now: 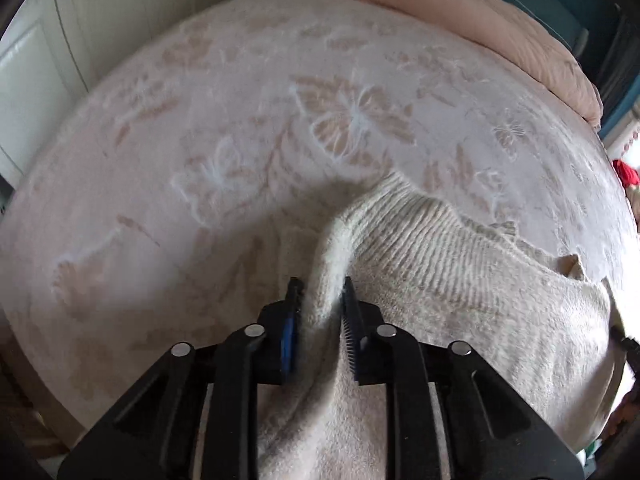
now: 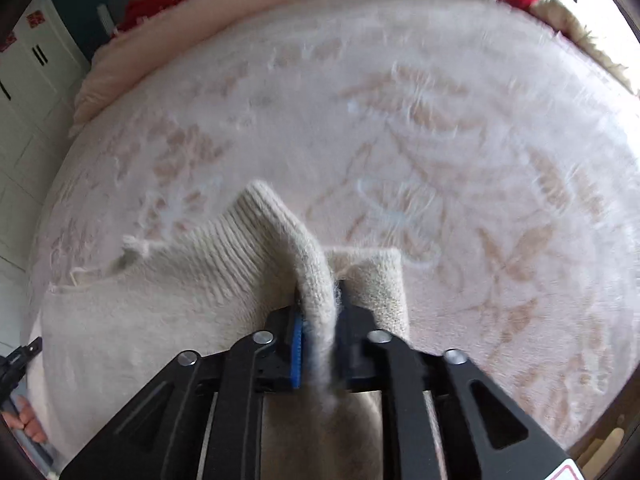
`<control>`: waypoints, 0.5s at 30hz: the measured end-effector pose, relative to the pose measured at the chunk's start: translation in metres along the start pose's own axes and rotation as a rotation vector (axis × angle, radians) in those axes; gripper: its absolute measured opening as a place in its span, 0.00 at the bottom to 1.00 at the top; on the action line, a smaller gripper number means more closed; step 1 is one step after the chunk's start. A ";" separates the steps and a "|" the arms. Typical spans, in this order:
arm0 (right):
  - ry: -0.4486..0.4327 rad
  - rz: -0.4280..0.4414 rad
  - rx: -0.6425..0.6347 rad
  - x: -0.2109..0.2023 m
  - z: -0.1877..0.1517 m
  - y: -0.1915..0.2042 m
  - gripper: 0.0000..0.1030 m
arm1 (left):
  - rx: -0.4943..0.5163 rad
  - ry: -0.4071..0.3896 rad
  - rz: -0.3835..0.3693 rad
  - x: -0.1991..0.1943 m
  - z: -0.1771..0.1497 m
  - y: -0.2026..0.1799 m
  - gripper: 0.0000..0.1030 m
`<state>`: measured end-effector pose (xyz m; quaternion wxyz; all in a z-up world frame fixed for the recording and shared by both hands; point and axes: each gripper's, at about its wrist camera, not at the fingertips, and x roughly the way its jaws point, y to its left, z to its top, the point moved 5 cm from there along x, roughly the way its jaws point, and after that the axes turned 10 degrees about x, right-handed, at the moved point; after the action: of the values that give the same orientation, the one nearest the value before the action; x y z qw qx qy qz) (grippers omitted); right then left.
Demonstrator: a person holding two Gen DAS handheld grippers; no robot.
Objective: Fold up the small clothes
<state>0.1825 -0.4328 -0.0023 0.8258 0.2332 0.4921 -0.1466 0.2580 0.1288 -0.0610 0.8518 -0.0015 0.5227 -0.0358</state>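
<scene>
A cream knitted sweater (image 1: 460, 280) with a ribbed hem lies on a pale pink bed cover with a butterfly pattern (image 1: 240, 120). My left gripper (image 1: 322, 292) is shut on a pinched fold of the sweater at its left edge. In the right wrist view the same sweater (image 2: 180, 280) spreads to the left, and my right gripper (image 2: 320, 304) is shut on a raised fold of it at its right edge. A folded part of the sweater (image 2: 376, 280) sits just right of that gripper. The bed cover (image 2: 440, 140) fills the rest.
A pink duvet (image 1: 500, 16) is bunched along the far edge of the bed. White cupboards (image 2: 24, 92) stand to one side. Red items (image 2: 152, 4) lie beyond the duvet. The other gripper's tip (image 2: 24, 354) and a hand show at the left edge.
</scene>
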 end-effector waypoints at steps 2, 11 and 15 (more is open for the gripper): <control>-0.109 0.017 -0.045 -0.037 -0.001 0.017 0.24 | 0.013 -0.067 -0.008 -0.031 0.001 -0.002 0.27; 0.037 0.014 -0.355 0.004 -0.097 0.111 0.26 | 0.050 0.012 -0.020 0.000 -0.031 -0.053 0.41; 0.047 0.202 -0.277 -0.042 -0.097 0.128 0.26 | 0.027 -0.016 -0.056 -0.023 -0.036 -0.050 0.41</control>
<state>0.1507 -0.2721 0.0262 0.8488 0.1689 0.5009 0.0116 0.2130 0.0815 -0.0552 0.8545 -0.0049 0.5152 -0.0664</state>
